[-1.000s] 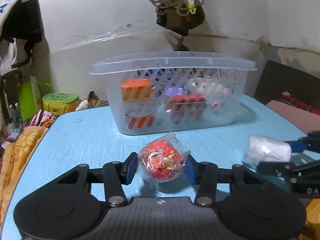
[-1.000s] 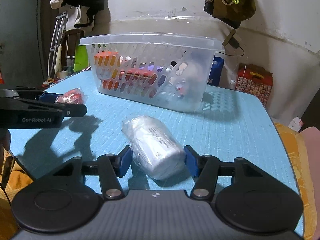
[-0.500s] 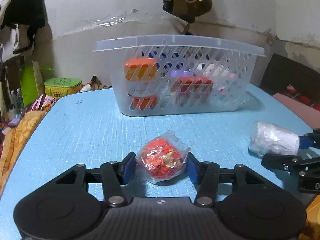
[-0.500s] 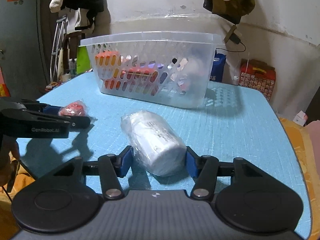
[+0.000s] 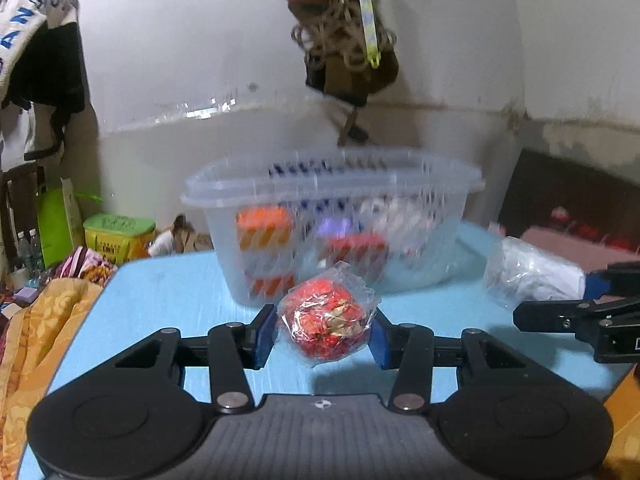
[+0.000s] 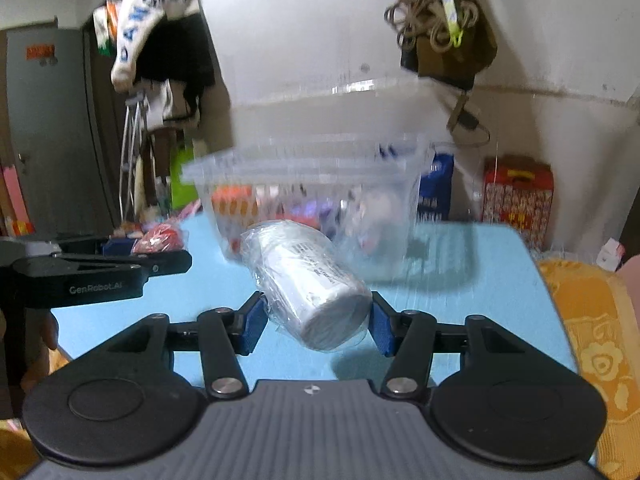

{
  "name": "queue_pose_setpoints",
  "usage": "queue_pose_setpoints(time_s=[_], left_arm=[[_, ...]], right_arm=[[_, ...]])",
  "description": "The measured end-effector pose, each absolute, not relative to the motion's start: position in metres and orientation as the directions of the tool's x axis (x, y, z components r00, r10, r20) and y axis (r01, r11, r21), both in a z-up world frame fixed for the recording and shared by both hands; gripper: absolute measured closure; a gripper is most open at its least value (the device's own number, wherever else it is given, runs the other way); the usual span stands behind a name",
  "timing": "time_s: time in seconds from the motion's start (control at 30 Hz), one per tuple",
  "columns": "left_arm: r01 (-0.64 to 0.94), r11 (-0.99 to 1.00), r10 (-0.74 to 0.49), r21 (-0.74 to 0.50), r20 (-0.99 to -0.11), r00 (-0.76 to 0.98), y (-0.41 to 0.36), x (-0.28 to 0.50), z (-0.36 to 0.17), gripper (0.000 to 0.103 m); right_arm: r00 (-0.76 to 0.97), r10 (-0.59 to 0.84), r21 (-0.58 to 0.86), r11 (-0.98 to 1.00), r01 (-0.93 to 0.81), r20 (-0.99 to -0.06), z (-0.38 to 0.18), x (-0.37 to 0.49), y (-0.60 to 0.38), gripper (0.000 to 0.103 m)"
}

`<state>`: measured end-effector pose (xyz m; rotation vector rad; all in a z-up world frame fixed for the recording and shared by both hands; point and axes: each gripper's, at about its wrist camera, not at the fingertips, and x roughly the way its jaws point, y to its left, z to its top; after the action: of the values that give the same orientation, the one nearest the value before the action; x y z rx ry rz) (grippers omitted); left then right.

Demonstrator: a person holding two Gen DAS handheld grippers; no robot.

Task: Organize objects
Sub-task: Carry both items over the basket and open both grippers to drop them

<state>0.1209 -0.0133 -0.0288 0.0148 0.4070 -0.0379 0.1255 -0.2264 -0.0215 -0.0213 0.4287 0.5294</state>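
Now, in the left wrist view, the left gripper (image 5: 322,330) has just squeezed tighter on the red candy ball (image 5: 326,320) and lifted it off the blue table (image 5: 168,292). Orange and red packs sit in the clear basket (image 5: 328,184)

In the right wrist view, the right gripper (image 6: 316,326) grips the white wrapped roll (image 6: 310,284), also lifted now. Only this view shows a red box (image 6: 518,196)

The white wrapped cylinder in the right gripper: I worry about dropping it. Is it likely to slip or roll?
The cylinder wears loose, glossy plastic wrap, so it may slide in the right gripper. It sticks out forward, so it might tilt. Being round, it would probably roll on the table.
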Motion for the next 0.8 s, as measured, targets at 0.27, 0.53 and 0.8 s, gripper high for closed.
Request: queue_pose_setpoints(time_s=[0.27, 0.53, 0.8], left_arm=[[0.065, 0.997, -0.076, -0.050, -0.263, 0.962, -0.008, 0.102, 0.011, 0.052], [0.081, 0.988, -0.113, -0.135, -0.253, 0.961, 0.000, 0.121, 0.048, 0.052], [0.103, 0.950, -0.192, -0.295, -0.291, 0.937, 0.024, 0.201, 0.089, 0.052]], right_arm=[[0.819, 0.493, 0.124, 0.869, -0.479, -0.292, 0.018, 0.124, -0.246, 0.046], [0.839, 0.468, 0.138, 0.884, -0.447, -0.277, 0.055, 0.154, -0.236, 0.046], [0.826, 0.464, 0.140, 0.885, -0.443, -0.319, 0.083, 0.225, -0.197, 0.046]])
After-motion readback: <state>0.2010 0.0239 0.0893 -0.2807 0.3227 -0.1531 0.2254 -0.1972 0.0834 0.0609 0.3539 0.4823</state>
